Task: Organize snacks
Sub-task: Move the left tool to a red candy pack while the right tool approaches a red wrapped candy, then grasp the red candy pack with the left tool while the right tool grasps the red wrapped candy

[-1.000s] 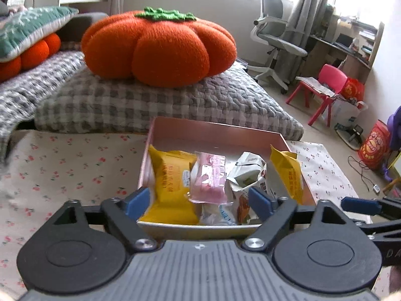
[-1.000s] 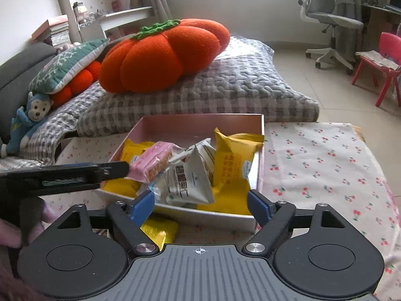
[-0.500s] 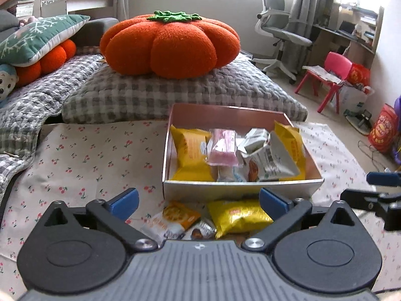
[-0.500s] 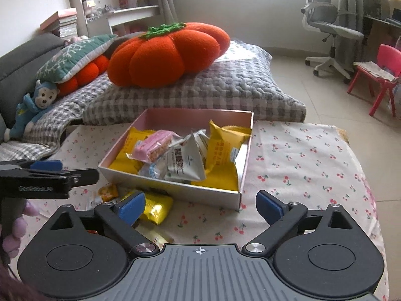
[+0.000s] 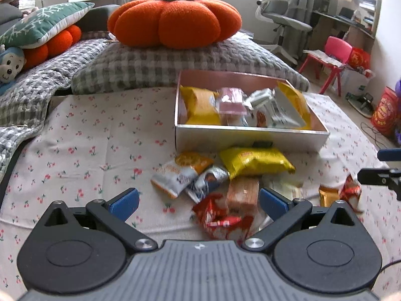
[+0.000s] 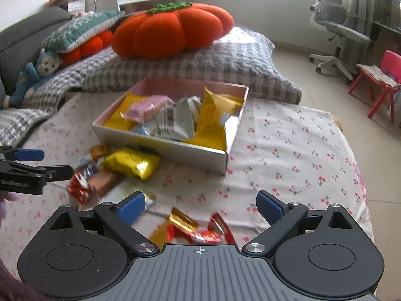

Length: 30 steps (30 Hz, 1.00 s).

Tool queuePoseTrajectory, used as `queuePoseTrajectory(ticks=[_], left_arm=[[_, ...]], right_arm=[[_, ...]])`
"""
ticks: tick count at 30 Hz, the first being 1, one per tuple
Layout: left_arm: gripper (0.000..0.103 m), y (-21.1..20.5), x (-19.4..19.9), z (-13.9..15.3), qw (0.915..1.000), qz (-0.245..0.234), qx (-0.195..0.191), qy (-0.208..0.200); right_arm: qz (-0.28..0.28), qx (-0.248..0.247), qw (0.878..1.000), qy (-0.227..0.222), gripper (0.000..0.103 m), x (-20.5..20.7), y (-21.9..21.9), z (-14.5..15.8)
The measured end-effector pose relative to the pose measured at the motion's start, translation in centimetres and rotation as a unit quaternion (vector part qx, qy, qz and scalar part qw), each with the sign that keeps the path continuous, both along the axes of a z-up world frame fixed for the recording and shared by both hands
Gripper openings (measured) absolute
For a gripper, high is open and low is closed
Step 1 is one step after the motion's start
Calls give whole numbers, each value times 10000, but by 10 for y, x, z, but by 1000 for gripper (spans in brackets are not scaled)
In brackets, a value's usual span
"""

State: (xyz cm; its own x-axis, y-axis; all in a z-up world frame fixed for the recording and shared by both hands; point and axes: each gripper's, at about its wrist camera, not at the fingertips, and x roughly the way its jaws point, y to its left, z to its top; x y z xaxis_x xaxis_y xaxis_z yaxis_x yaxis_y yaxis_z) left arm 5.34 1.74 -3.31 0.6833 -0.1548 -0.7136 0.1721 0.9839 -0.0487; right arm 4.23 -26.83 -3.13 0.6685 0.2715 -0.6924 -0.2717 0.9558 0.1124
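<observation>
The left tool (image 5: 198,200) had its jaws spread wide, and they had just been opening; no pad pressed on anything. Between its blue pads (image 5: 124,200), on the cloth below, lay a red packet (image 5: 220,219) and a brown packet (image 5: 242,195), both blurred. The right tool (image 6: 200,203) was also wide open after just opening, and it held nothing. A red and gold wrapper (image 6: 198,229) lay on the cloth under its gap.

The box (image 5: 250,139) stood on the tabletop (image 5: 100,135), which was covered with a cherry-print cloth. It held yellow bags, a pink packet (image 6: 147,106) and white packets, and they stood higher than its rim. Just beside its near wall lay a loose heap: a yellow bag (image 5: 255,161), an orange and white packet (image 5: 179,174) and a silver packet (image 5: 209,181).

To the left of the box the cloth was bare as far as the grey blanket (image 5: 27,92). In the right wrist view the cloth was also bare on the right of the box, up to the edge of the tabletop. Behind the box, a checked cushion (image 5: 155,67) carried a pumpkin pillow (image 5: 175,20) and lay close to the far wall of the box.
</observation>
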Motion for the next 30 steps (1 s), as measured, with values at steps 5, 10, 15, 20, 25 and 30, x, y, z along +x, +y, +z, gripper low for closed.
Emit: queuePoseTrajectory(ticks=[5, 10, 15, 20, 25, 30], left_arm=[[102, 2, -15, -14, 9999, -6, -50, -87], [102, -2, -22, -25, 9999, -58, -37, -110], [101, -11, -28, -35, 9996, -195, 136, -130], [98, -16, -30, -46, 9996, -241, 112, 20], [98, -19, -30, -47, 9995, -262, 184, -15], [95, -19, -28, -47, 9998, -155, 143, -60]], right_arm=[[-15, -61, 9999, 117, 97, -7, -11, -13], [0, -119, 9998, 166, 97, -11, -19, -23], [33, -140, 9995, 269, 97, -14, -23, -35], [144, -142, 9993, 317, 97, -19, -27, -51], [296, -241, 9986, 366, 97, -22, -25, -64], [301, -218, 9988, 315, 100, -21, -24, -69]])
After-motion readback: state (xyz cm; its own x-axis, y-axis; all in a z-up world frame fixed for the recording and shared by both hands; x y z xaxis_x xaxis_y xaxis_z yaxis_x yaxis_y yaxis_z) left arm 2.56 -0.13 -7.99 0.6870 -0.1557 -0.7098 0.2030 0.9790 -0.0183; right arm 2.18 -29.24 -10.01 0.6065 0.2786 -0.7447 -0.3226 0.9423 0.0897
